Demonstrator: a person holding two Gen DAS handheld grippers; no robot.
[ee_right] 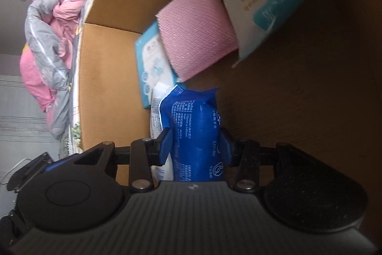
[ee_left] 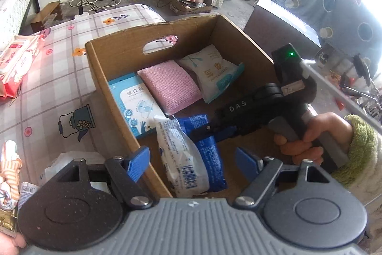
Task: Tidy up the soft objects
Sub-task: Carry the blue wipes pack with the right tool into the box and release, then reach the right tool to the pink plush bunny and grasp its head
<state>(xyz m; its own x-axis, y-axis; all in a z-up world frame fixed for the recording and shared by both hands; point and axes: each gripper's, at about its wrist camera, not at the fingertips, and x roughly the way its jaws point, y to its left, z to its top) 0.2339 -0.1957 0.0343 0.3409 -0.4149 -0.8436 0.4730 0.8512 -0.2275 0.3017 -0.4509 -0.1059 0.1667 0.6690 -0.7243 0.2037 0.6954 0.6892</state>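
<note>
Cardboard box (ee_left: 114,78) sat on the checked bedsheet (ee_left: 47,87), and I worked across it from the left. Outside its left wall lay a red wipes pack (ee_left: 16,63), still unsorted. My left gripper (ee_left: 191,159) hung over the near left corner with its blue pads spread wide, one either side of the wall, holding nothing.

Inside, along the back, lay a pale blue plaster pack (ee_left: 136,104), a pink sponge (ee_left: 172,85) and a white cotton swab bag (ee_left: 212,73), side by side and overlapping a little. In front of them a white plastic packet (ee_left: 181,154) lay against the blue tissue pack (ee_right: 198,135), the thing I was placing.

My right gripper (ee_right: 197,142) was narrowed onto that blue tissue pack, a pad pressed into each long side near the middle; the film dimpled at the left pad. I judged it light and squashy, with a slick wrapper that could slide under a weak squeeze yet would crush under a hard one. The mid-body hold suited it, since the crimped ends would only fold. It leaned on the white plastic packet, low in the box; whether it touched the floor I could not tell
</note>
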